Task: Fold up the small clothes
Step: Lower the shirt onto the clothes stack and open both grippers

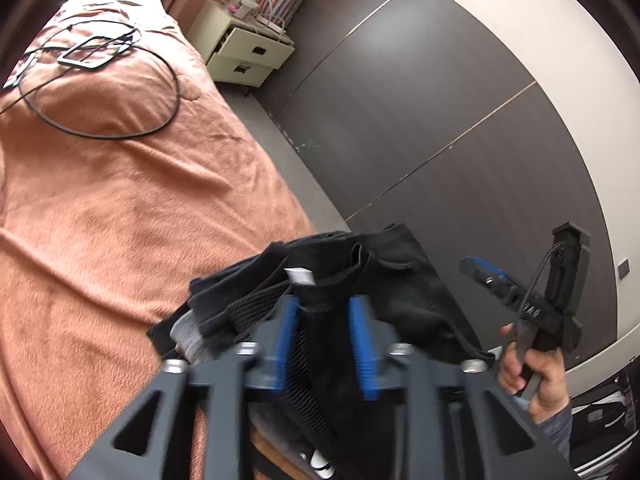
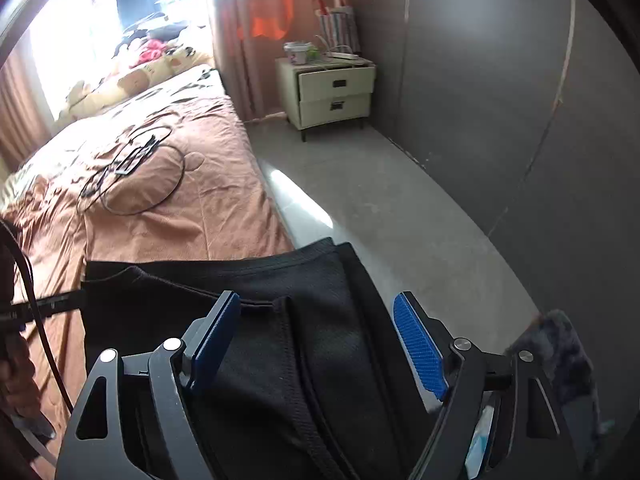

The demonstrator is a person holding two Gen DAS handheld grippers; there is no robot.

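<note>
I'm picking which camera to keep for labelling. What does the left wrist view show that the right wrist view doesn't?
Left wrist only: the right hand-held gripper held in a hand, a white garment tag, and grey fabric.
Right wrist only: the bright window, yellow plush toys, and the open right fingers.
Both: black clothes, orange bed, cable loop, nightstand.

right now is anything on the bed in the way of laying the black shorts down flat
Nothing sits on the near stretch of the bed beside the black shorts. A looped black cable with a flat dark device lies farther up the bedspread, apart from the shorts, so it blocks only a placement up there.
</note>
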